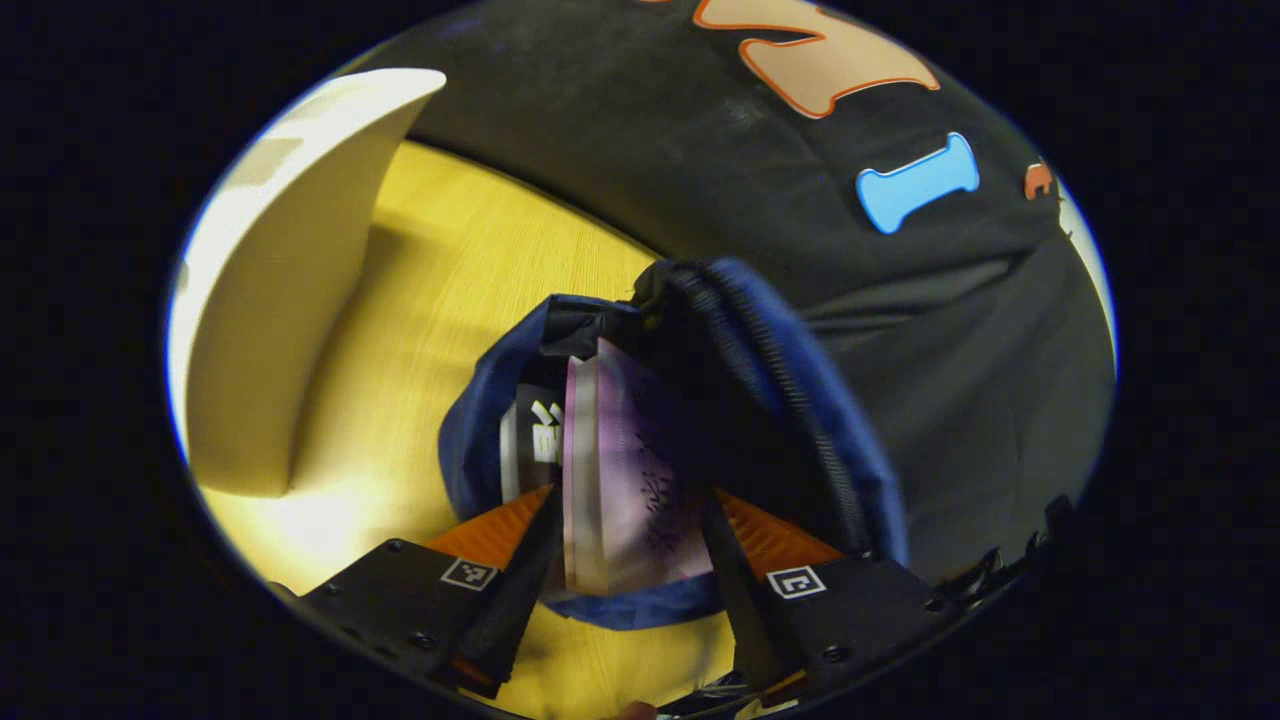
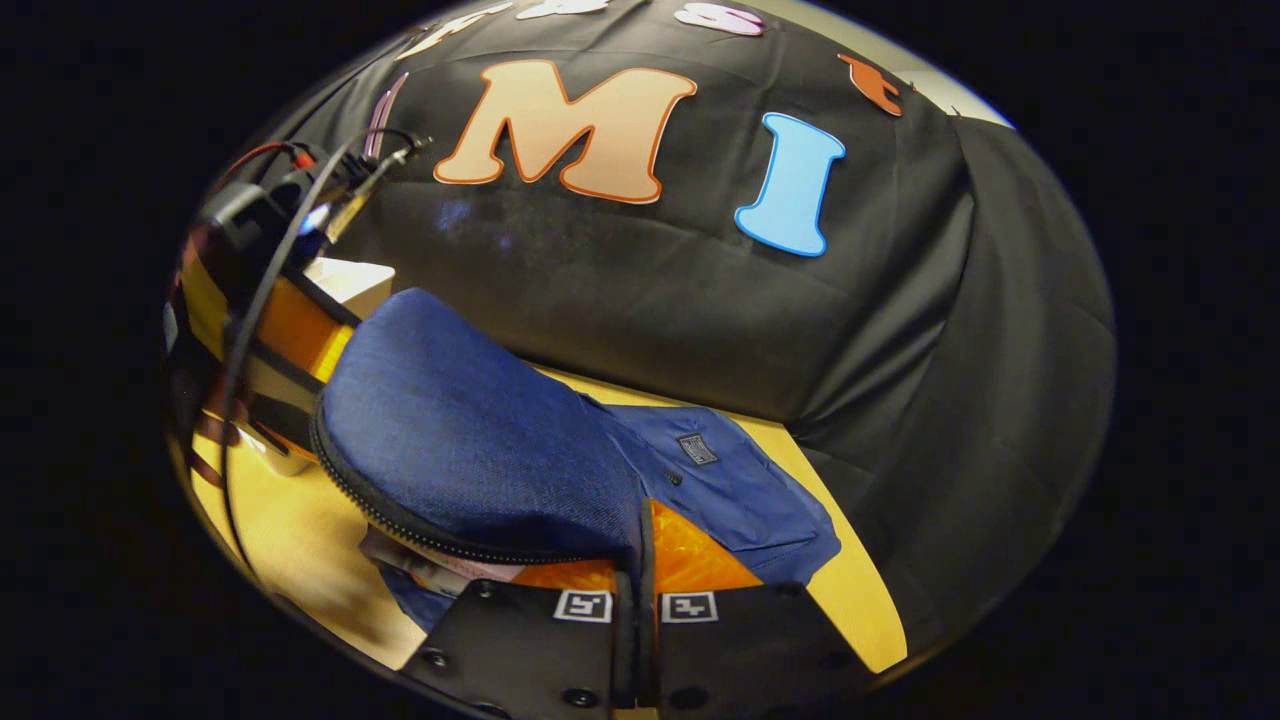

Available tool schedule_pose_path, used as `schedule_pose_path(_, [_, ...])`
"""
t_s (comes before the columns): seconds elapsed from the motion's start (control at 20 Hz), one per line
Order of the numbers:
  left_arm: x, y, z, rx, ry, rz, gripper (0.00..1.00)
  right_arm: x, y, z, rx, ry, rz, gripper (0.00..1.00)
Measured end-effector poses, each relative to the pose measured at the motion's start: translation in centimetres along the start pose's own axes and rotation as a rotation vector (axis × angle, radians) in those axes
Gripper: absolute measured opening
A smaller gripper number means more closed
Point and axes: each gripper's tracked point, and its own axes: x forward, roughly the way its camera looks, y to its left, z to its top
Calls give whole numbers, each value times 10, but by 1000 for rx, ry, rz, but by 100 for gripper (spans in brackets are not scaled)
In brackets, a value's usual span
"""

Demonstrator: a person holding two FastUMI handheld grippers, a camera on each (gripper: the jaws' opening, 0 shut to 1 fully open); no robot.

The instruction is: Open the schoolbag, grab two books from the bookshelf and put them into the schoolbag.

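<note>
Right now, in the left gripper view, my left gripper [image 1: 632, 520] has its jaws clamped on a purple-covered book [image 1: 625, 470], one finger on each side of it, the book standing on edge and tipped down into the open mouth of the blue schoolbag [image 1: 800, 400]. Just at nine o'clock of that book, already inside the bag, I see a second book [image 1: 530, 440] with a dark cover and white marks. The bag's zipper [image 1: 790, 400] runs along the opened edge toward four o'clock. The schoolbag sits on the yellow wooden worktop [image 1: 440, 290], and the pale bookshelf [image 1: 270, 300] stands on it at nine to ten o'clock, apart from the bag.

In the right gripper view, my right gripper [image 2: 637, 570] has its jaws together, pinching the edge of the schoolbag's flap [image 2: 470, 440] and holding it lifted, so the zipper teeth [image 2: 400, 515] curve along the raised rim. The bag's front pocket [image 2: 730, 480] with a small patch lies flat on the worktop at three o'clock of the flap. At nine o'clock, behind the flap, I can make out the left gripper with its cables [image 2: 270, 230].
</note>
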Motion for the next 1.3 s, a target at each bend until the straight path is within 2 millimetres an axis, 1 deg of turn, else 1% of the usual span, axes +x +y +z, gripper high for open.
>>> schedule_pose_path(0.05, [-9,0,-1,31,-3,3,82,0,2,-1,-4,7,1,7])
schedule_pose_path(0.1, [-18,2,-1,66,-3,10,82,0,3,-2,-10,8,1,4])
schedule_pose_path(0.15, [-24,7,0,100,-5,27,82,0,4,-3,-13,12,2,7])
schedule_pose_path(0.25, [-45,18,1,168,-14,64,82,-1,7,-8,-16,21,6,7])
schedule_pose_path(0.4, [-83,21,-5,214,3,101,82,-3,12,-19,-24,43,23,7])
schedule_pose_path(0.5, [-106,22,-10,214,19,112,82,-2,21,-30,-12,80,57,7])
schedule_pose_path(0.6, [-127,28,-10,205,14,123,82,-9,29,-41,15,122,89,25])
schedule_pose_path(0.65, [-136,30,-4,207,2,134,82,-10,30,-39,22,120,88,35])
schedule_pose_path(0.7, [-144,35,3,210,-14,147,82,-13,32,-37,36,121,96,39])
schedule_pose_path(0.75, [-149,41,8,212,-29,162,82,-18,34,-36,53,128,103,50])
schedule_pose_path(0.8, [-156,46,12,210,-46,171,82,-27,33,-40,64,136,101,61])
schedule_pose_path(0.85, [-163,48,17,203,-60,175,82,-34,32,-43,71,147,97,72])
schedule_pose_path(1.0, [-191,55,27,183,-100,185,82,-62,30,-40,91,154,72,81])
schedule_pose_path(1.15, [-209,65,37,188,-137,206,82,-100,36,-33,146,154,81,89])
schedule_pose_path(1.2, [-213,67,42,196,-158,216,82,-111,39,-28,165,142,85,91])
schedule_pose_path(1.3, [-225,70,52,224,-214,230,82,-131,40,-9,189,98,76,94])
